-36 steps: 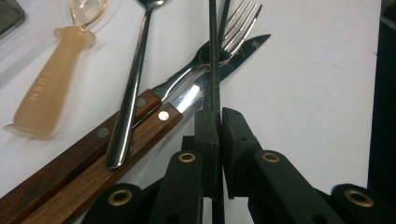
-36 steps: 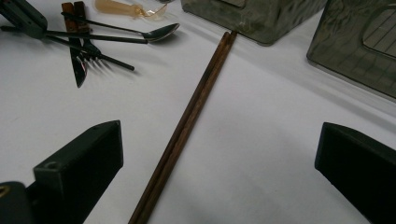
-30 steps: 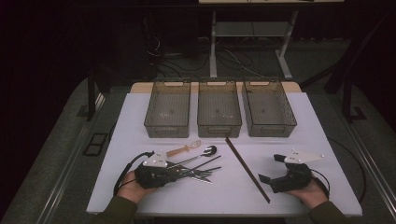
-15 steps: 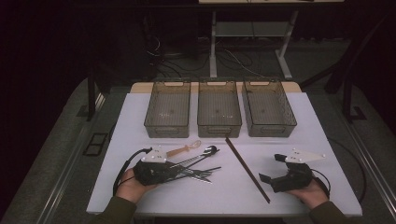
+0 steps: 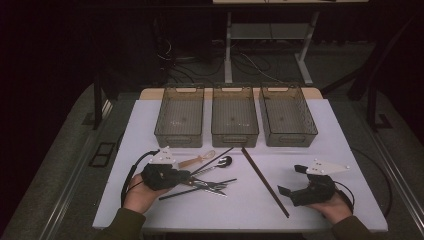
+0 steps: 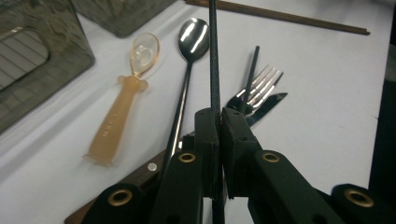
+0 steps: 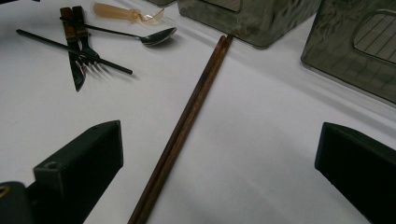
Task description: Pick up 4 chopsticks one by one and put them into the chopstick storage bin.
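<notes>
The left gripper (image 6: 218,122) is clamping its jaws on a thin black chopstick (image 6: 214,56), pointing it toward 12 o'clock, probably for sorting into a bin (image 5: 179,119). At 3 o'clock, the right gripper (image 5: 294,181) is waiting wide open over the brown chopsticks (image 7: 187,121).

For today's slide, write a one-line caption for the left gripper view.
Left gripper shut on a thin black chopstick above a translucent orange plastic spoon, steel spoon and fork.

Beyond the left gripper (image 6: 217,140), the thin black stick (image 6: 214,56) clamped in its jaws runs off the frame's top edge; the wooden-handled knife (image 6: 140,175) and silver fork (image 6: 259,88) lie partly hidden behind them.
</notes>
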